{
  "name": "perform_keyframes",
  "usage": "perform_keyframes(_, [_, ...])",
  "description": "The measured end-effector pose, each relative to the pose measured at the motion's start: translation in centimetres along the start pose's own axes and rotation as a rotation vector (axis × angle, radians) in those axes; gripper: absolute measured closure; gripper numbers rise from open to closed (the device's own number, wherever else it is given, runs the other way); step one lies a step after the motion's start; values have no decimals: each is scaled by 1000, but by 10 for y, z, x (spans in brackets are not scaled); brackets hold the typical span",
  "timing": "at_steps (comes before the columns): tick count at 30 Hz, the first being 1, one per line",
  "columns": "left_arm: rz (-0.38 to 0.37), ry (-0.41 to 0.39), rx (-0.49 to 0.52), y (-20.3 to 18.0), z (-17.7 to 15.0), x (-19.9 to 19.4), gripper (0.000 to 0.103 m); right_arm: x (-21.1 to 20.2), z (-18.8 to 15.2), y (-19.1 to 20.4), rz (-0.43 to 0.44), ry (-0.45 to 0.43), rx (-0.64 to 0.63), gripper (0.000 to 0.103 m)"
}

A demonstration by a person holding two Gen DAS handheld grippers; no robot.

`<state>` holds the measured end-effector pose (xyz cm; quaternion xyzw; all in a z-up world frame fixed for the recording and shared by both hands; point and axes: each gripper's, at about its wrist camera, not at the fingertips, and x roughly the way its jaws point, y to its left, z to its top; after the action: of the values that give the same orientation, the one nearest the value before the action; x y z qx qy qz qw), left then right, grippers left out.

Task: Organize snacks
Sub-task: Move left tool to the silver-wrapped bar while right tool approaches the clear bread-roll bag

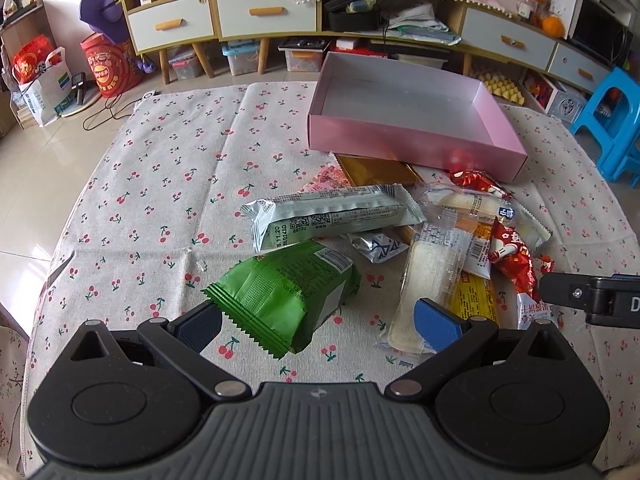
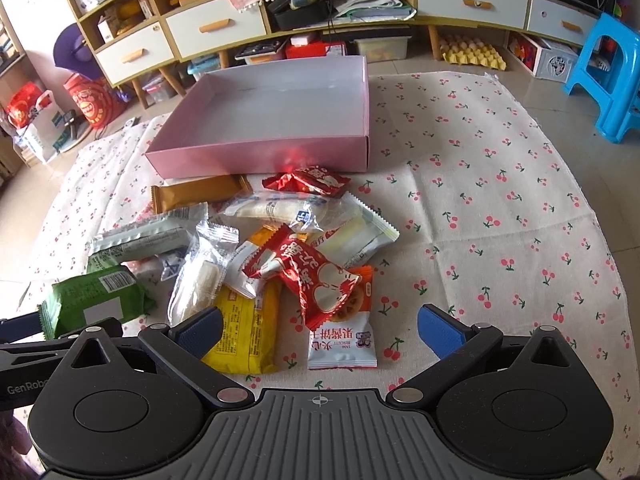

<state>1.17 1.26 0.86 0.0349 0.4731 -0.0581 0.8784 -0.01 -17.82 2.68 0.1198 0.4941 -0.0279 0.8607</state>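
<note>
Lying in a loose heap on the cherry-print cloth that covers the surface, the snacks sit just near of an open pink box, which holds nothing that can be seen. In the right wrist view, a white-and-orange biscuit packet lies nearest the camera with its long axis running near to far; its label reads "JAM BISCUIT" (printed upside down from this side) beside Chinese characters. A red crinkled wrapper with white Chinese lettering lies partly over it, tilted from far left to near right. Left of these, a yellow packet covered in fine print points near to far, and a clear-wrapped pale bar leans against it. A brown-gold bar lies crosswise, touching the box's near wall.

The right gripper hangs wide open above the biscuit packet, gripping nothing.

In the left wrist view, the left gripper is likewise spread wide, with the green pillow packet between its blue pads but not pinched, its serrated end toward the camera. Behind it a pale mint-and-white packet lies left to right, showing QR codes and a stamped date fragment "5.11.20". A black part of the right gripper is seen at the right edge.
</note>
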Motion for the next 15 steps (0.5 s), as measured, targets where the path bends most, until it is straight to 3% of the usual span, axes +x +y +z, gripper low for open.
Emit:
perform_keyframes(4, [-13, 10, -28, 9, 3, 3, 1, -3, 7, 1, 51, 1, 1, 0])
perform_keyframes(11, [-109, 118, -26, 24, 5, 5, 2, 16, 14, -2, 196, 125, 64, 0])
perform_keyframes(15, [-117, 130, -4, 31, 5, -3, 2, 14, 30, -10, 230, 93, 93, 0])
